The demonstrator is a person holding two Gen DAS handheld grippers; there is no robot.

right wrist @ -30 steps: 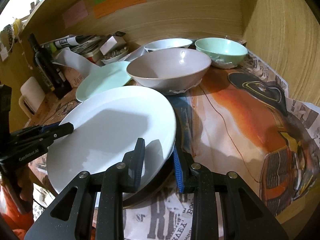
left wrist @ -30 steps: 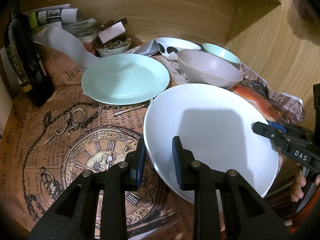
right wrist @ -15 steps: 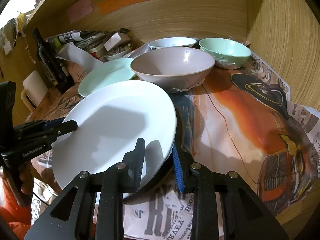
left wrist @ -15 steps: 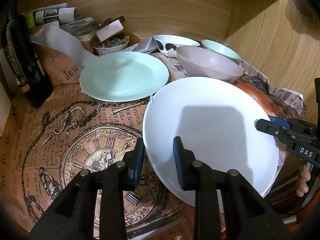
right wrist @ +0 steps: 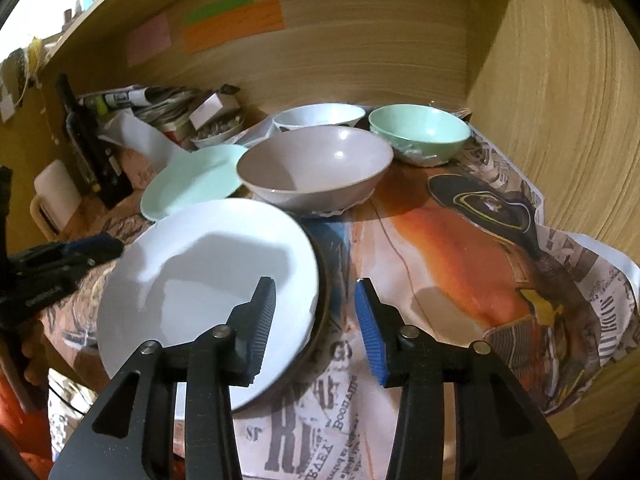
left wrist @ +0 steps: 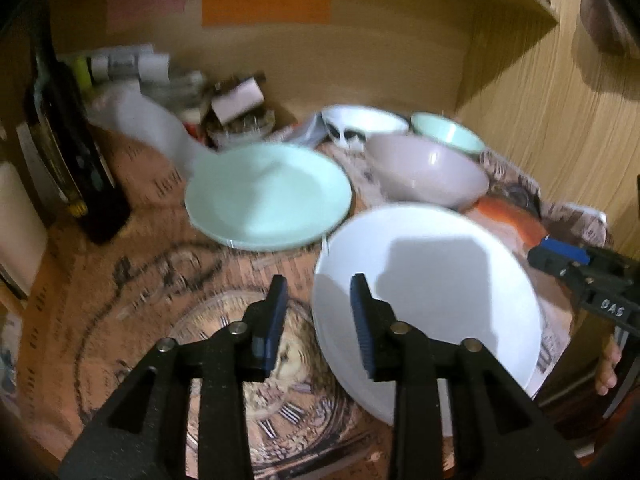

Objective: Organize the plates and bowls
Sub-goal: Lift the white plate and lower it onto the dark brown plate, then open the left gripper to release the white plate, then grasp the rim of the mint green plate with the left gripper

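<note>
A large white plate (left wrist: 428,300) (right wrist: 208,276) rests on a dark plate whose rim (right wrist: 325,312) shows under its right edge. My left gripper (left wrist: 318,312) straddles the white plate's left rim; its jaws are opening and the pads stand off the rim. My right gripper (right wrist: 316,312) straddles the right rim, also opening, pads clear of it. Each gripper's tip appears in the other's view: right (left wrist: 560,256), left (right wrist: 100,246). Behind lie a mint plate (left wrist: 268,196) (right wrist: 192,180), a grey-pink bowl (left wrist: 424,172) (right wrist: 312,168), a mint bowl (left wrist: 448,134) (right wrist: 420,132) and a white bowl (left wrist: 360,120) (right wrist: 320,116).
Printed newspaper (right wrist: 460,240) covers the tabletop. A dark bottle (left wrist: 64,140) (right wrist: 92,148) stands at the left, with rolled papers and a small cluttered dish (left wrist: 240,124) at the back. Wooden walls close the back and right. A person's fingers (left wrist: 608,364) show at the right edge.
Both grippers' jaws have spread and let go of the white plate's rim. The left wrist view has lifted and pulled back a little and is blurred.
</note>
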